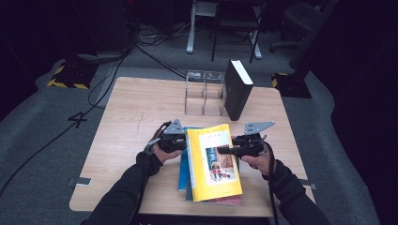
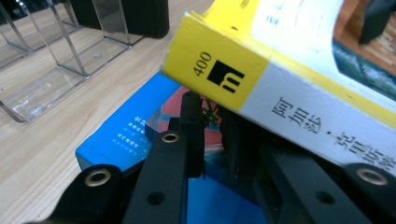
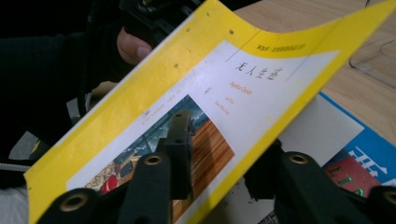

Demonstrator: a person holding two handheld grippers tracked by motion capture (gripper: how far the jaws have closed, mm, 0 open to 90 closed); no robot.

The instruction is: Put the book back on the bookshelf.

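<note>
A thick yellow book (image 1: 213, 161) lies tilted on a stack, its spine side raised. In the left gripper view its spine (image 2: 280, 93) crosses just above my left gripper (image 2: 212, 107), whose jaws stand close together and pinch the book's lower edge; the right jaw's tip is hidden. My left gripper (image 1: 182, 143) sits at the book's left side. My right gripper (image 1: 220, 150) reaches in from the right. One jaw lies on the yellow cover (image 3: 261, 88) and the other sits under its edge, so the right gripper (image 3: 224, 135) is shut on it.
Under the yellow book lie a blue book (image 1: 183, 168) and a red one (image 1: 225, 201). A black book (image 1: 237, 89) stands upright against a clear acrylic holder (image 1: 204, 93) at the table's (image 1: 136, 108) far side. Chairs and cables are beyond.
</note>
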